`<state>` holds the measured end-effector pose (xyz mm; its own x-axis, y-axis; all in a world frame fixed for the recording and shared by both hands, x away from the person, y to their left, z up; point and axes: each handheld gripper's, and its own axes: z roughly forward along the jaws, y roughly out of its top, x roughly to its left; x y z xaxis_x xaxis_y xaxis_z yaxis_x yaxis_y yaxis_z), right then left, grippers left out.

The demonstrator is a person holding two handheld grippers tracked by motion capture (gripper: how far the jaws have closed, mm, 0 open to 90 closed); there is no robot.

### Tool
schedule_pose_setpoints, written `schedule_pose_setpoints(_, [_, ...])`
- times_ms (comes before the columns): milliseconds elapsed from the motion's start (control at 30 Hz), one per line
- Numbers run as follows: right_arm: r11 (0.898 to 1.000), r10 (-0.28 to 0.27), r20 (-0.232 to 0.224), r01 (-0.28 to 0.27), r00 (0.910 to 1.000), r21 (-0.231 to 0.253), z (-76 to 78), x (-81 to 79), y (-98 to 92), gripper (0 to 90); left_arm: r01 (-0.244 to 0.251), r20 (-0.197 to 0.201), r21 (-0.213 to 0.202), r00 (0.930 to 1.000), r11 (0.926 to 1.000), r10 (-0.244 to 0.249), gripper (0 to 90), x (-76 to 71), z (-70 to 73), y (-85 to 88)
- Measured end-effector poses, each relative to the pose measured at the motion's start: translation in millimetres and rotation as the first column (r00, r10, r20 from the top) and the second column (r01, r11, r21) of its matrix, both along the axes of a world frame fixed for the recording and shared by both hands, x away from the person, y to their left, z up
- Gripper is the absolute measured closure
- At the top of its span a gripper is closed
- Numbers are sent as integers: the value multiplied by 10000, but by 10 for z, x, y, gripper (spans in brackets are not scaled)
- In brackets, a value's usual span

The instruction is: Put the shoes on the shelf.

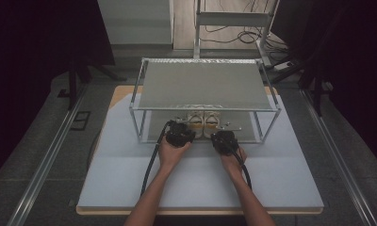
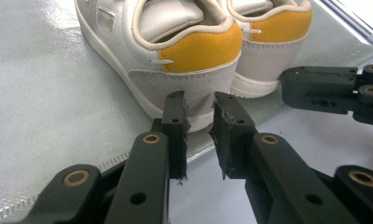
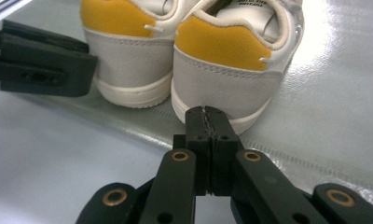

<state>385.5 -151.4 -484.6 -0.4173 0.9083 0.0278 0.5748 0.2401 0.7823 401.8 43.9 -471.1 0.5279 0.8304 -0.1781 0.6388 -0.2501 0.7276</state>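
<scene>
Shelf [image 1: 144, 127] lower deck | left tool [image 2: 201, 109] slightly parted behind shoe [image 2: 175, 51], empty | right tool [image 3: 206, 122] pressed together, empty

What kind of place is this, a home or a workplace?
Probably a lab recording station: a metal-frame shelf on a padded table, floor rails, loose cables behind.

Both sneakers [image 2: 194, 56] are off-white with mustard-yellow heel tabs and pale grey suede heels. Grippers [image 3: 207, 122] are plain black, brass-coloured rivets. Shelf mat [image 2: 44, 102] is shiny silver-grey.
</scene>
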Motion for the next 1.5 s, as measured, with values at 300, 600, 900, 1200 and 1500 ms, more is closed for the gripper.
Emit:
schedule_pose_setpoints(300, [9999,-47,-123,45,9999,-113,-10,50,39,867,34,-1,68,10000,10000,-34,742,4,0,-1])
schedule_pose_setpoints(600, [9999,91,202,-93,9998,100,48,-80,7,774,93,150,-44,9998,9999,-92,679,-92,10,49])
schedule_pose_setpoints(900, [9959,614,338,-635,9975,641,92,-279,-95,565,177,-207,-363,9996,9992,-185,553,-342,83,90])
schedule_pose_setpoints(1200, [9928,862,447,-895,9953,797,135,-472,-173,532,468,-180,-318,9987,9984,-474,477,-594,116,204])
schedule_pose_setpoints(1500, [9875,1177,566,-1229,9914,991,138,-700,-359,505,729,-280,-253,9969,9970,-736,398,-820,68,319])
